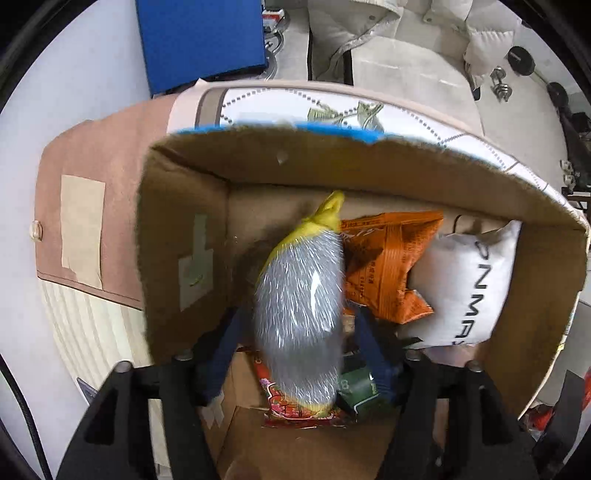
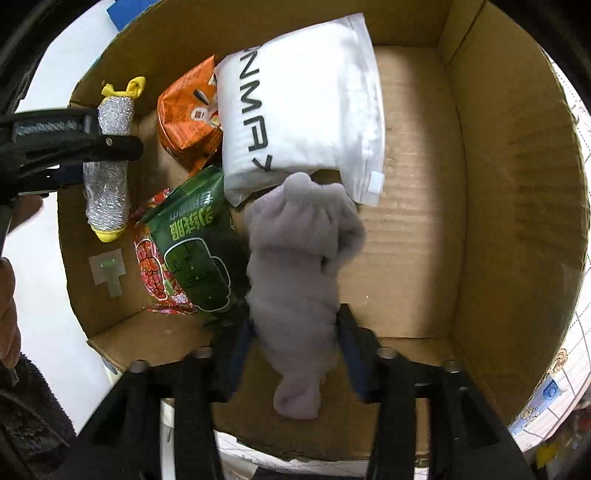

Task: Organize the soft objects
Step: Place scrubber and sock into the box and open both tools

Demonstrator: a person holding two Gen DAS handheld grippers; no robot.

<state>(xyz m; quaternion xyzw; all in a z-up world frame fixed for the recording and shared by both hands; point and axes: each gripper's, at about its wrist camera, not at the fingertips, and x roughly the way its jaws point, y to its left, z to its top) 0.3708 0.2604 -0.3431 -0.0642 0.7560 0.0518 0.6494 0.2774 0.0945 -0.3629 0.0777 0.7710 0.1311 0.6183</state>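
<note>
My left gripper (image 1: 299, 325) is shut on a silver glittery roll with yellow ends (image 1: 301, 314) and holds it inside the cardboard box (image 1: 177, 229), near the box's left wall; both also show in the right wrist view, gripper (image 2: 107, 158), roll (image 2: 109, 173). My right gripper (image 2: 295, 328) is shut on a grey-lilac soft cloth (image 2: 295, 266) above the box floor (image 2: 413, 240). In the box lie a white packet with black letters (image 2: 303, 110), an orange snack bag (image 2: 188, 118), a green snack bag (image 2: 195, 254) and a red packet (image 2: 151, 269).
The box stands on a patterned white cloth (image 1: 406, 110) over a pink surface (image 1: 110, 155). A blue panel (image 1: 199, 40) and a white padded jacket (image 1: 406, 33) lie beyond it. The right half of the box floor is bare cardboard.
</note>
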